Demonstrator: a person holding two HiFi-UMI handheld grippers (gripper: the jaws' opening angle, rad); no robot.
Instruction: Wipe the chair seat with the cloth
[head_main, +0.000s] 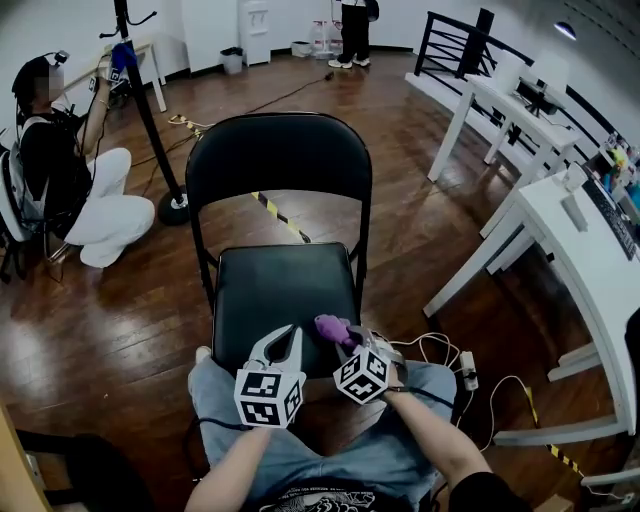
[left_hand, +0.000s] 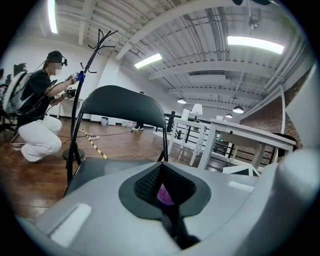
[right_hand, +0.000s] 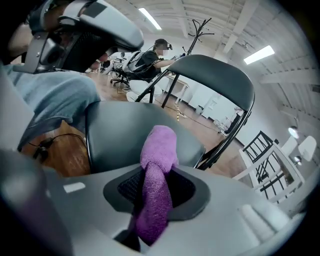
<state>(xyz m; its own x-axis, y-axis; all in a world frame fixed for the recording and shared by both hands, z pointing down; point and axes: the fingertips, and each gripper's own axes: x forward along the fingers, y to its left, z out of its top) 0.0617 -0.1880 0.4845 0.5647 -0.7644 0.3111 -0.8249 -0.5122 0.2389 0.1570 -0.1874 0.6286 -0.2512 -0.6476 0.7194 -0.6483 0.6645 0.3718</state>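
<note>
Cloth (right_hand: 156, 170): purple, bunched, clamped lengthwise in right gripper (head_main: 352, 342), tip poking forward | hangs over front edge of chair seat (head_main: 275, 285), rest of the seat ahead and below | left gripper (head_main: 283, 342) just beside, jaws together, seemingly empty.

Head camera steeply above chair (head_main: 285, 295)

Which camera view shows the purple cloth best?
The right gripper view: the purple cloth fills its centre, clamped in the right gripper. The head view shows only a small tuft; the left gripper view only a purple sliver.
</note>
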